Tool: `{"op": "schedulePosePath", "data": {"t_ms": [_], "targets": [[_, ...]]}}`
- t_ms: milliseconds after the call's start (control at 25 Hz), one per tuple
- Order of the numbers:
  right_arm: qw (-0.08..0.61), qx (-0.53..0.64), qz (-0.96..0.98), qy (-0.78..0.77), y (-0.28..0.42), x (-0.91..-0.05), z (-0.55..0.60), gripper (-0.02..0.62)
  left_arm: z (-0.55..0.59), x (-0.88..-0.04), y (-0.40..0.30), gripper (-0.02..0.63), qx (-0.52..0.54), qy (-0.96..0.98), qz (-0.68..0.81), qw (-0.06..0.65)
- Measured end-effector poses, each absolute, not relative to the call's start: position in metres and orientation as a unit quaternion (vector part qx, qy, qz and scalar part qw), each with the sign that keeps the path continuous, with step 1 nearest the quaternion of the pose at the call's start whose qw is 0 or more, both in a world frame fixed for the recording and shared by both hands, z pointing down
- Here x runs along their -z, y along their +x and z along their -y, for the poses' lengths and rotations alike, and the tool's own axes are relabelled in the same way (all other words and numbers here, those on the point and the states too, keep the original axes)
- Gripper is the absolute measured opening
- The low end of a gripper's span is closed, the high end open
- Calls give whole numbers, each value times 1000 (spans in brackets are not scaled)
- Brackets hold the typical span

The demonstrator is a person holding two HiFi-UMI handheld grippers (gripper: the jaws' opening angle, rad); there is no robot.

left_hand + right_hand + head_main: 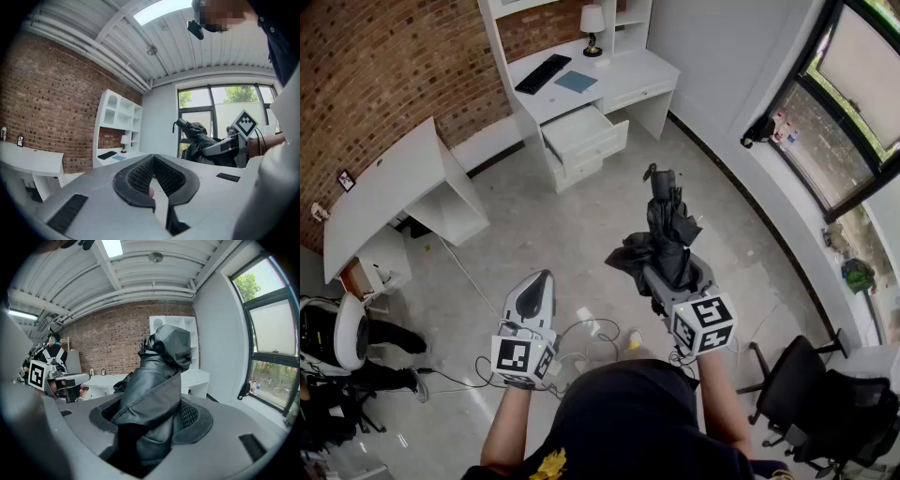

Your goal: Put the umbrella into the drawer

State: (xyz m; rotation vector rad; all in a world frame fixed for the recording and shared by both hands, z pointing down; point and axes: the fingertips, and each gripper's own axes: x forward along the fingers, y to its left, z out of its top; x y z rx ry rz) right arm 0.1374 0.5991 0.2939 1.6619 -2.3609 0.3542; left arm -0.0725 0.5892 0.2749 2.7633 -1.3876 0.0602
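Umbrella (159, 376) clamped in right hand-held gripper (150, 423), pads (190, 414) mostly covered

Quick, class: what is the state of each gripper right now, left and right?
Left gripper: jaws closed, holding nothing.
Right gripper: jaws closed on the black umbrella.

Red brick wall (384, 84) along the left, plain white wall (722, 56) to the right. Pale grey concrete floor (534, 225). White bench with tall open shelving (642, 67) against the brick, small white-shaded lamp (592, 19) and black keyboard (544, 73) on top. Second white table (384, 183) at left. Black-framed windows (853, 94) at right, greenery outside. Black office chair (825, 394) beneath. White ribbed ceiling (117, 42) with bright light panel (159, 9).
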Motion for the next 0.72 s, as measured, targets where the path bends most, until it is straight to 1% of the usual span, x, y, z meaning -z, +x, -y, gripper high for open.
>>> {"op": "schedulePosePath", "data": {"t_ms": [240,440,720], "targets": [[118,-121,797,580,163,-299,-598,275,-590,-277,-55,18,-28,892,452,20],[119,-122,798,578,162,-304,-593,275,-588,-282,-61,18,-40,886,462,20],[101,-121,808,568,172,-294,-587,276,-583,-281,-43,18,-38,887,461,16]]}}
